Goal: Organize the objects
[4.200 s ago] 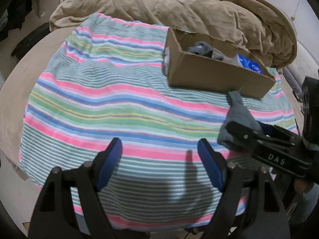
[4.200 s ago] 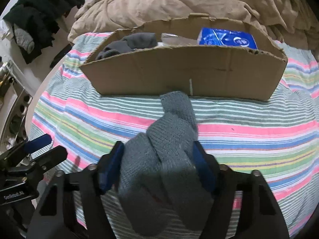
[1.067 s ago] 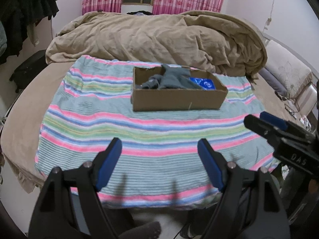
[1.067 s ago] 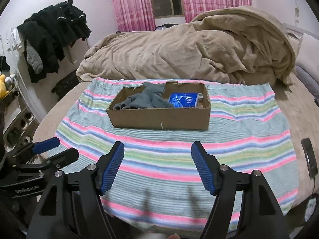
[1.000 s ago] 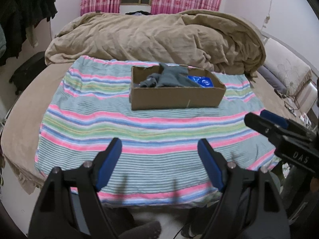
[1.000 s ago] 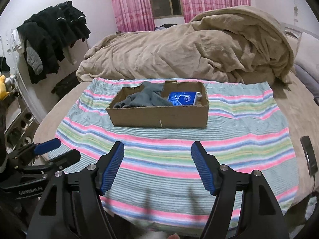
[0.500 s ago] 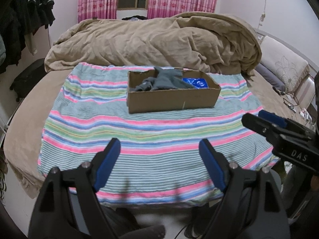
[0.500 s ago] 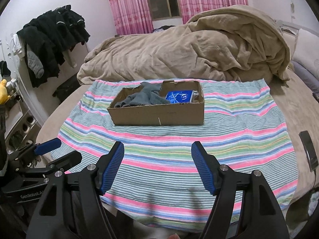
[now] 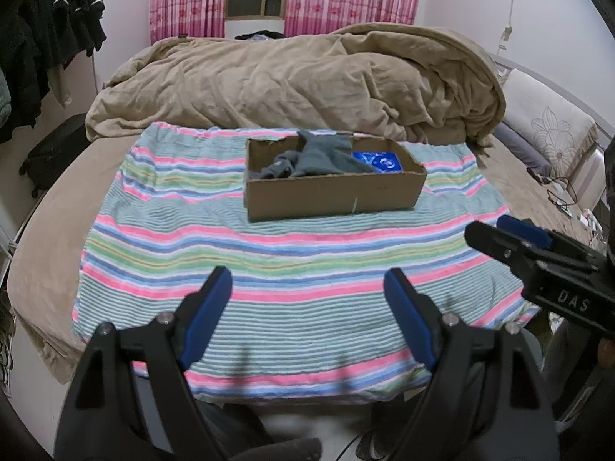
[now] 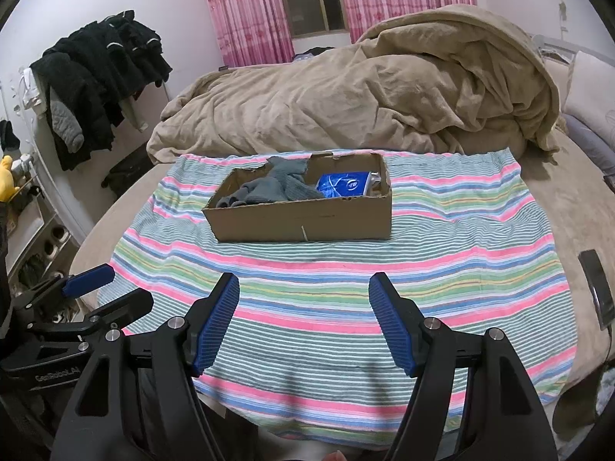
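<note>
While both tools hang above the near edge of the bed, the left gripper point(image 9: 307, 319) has its blue-padded jaws spread wide with nothing between them, and the right gripper point(image 10: 303, 320) is likewise spread and empty. In the left wrist view the right tool also shows at the right edge, and in the right wrist view the left tool shows at the lower left; neither touches the fabric below.

Under them lies a striped towel point(image 9: 292, 269) in pink, green, blue and white, spread flat over the mattress, its near hem hanging just past the bed's edge. A dark phone-like slab point(image 10: 595, 288) rests on the bare brown sheet to the right of the towel.

Farther along, toward the towel's far end, stands an open cardboard box point(image 9: 330, 196). Inside it, grey socks point(image 9: 315, 157) lie heaped in the left and middle part, one end poking above the back wall, and a blue packet point(image 9: 378, 161) lies in the right part beside them.

Behind the box a tan duvet point(image 9: 307, 77) is bunched across the bed. Beyond that, pink curtains point(image 10: 250, 11) frame a dark window, and black clothes point(image 10: 96, 77) hang at the left wall.
</note>
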